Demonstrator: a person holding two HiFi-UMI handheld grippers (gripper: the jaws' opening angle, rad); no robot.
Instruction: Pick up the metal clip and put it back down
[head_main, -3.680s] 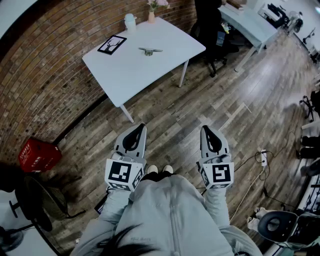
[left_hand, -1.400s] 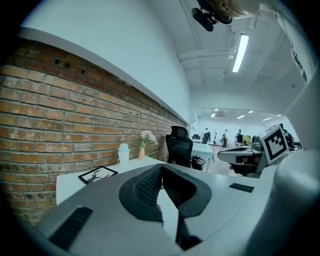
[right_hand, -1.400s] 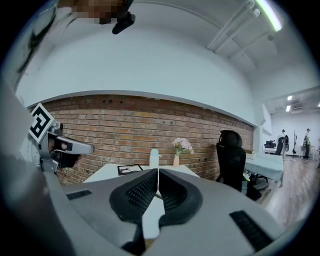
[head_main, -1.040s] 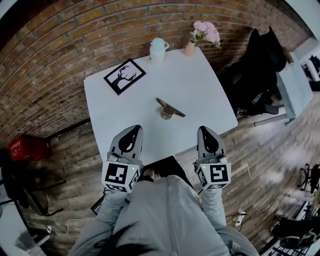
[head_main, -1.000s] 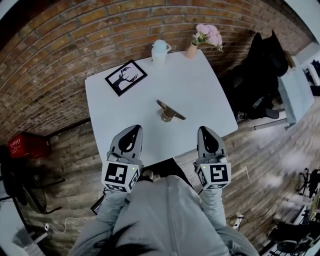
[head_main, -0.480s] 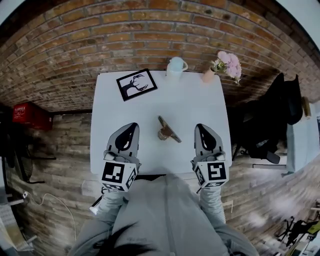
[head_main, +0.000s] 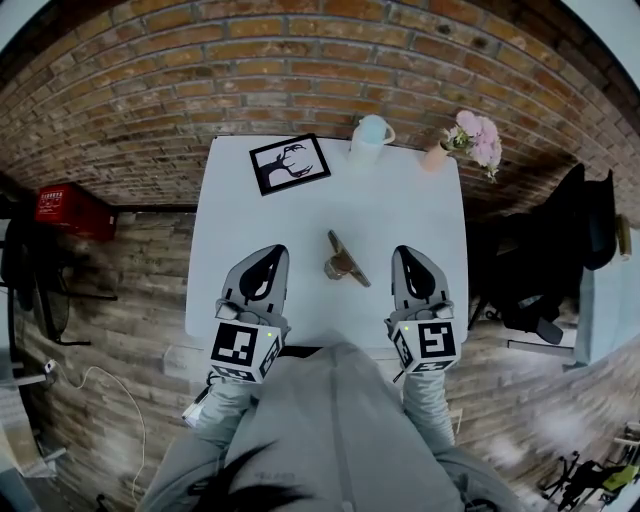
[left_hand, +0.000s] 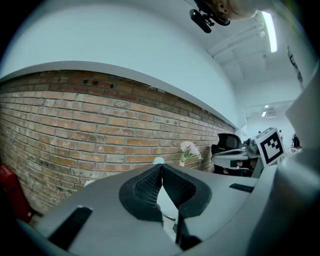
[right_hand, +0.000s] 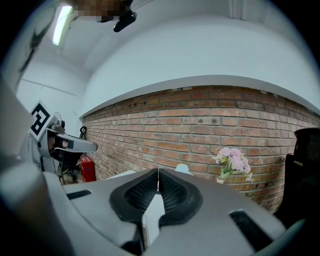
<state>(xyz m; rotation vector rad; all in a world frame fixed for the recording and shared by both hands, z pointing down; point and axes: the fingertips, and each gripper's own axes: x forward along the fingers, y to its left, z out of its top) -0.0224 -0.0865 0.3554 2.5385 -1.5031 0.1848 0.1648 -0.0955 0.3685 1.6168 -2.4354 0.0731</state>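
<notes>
I have both tools hanging at the near edge of the white table, side by side and pointing almost level toward the brick wall. The left gripper has its jaws pressed together with nothing between them, and the left gripper view shows the two ribbed pads meeting at the tip. The right gripper is the same, closed flat and empty.

The metal clip lies on the tabletop between the two grippers, a little ahead of their tips and touching neither. Its long handle runs on a slant and the rounded body sits beside it. I judge that I hold the tools parted like this so the clip shows plainly in the head view before I commit one of them.

Nothing has been picked up yet, so the task is at its start. The right gripper looks slightly the nearer (I would not swear to it), and its jaws must open before it can take the clip.

The framed deer picture, the pale mug and the vase of pink flowers stand along the far edge by the wall, well apart from the clip.
</notes>
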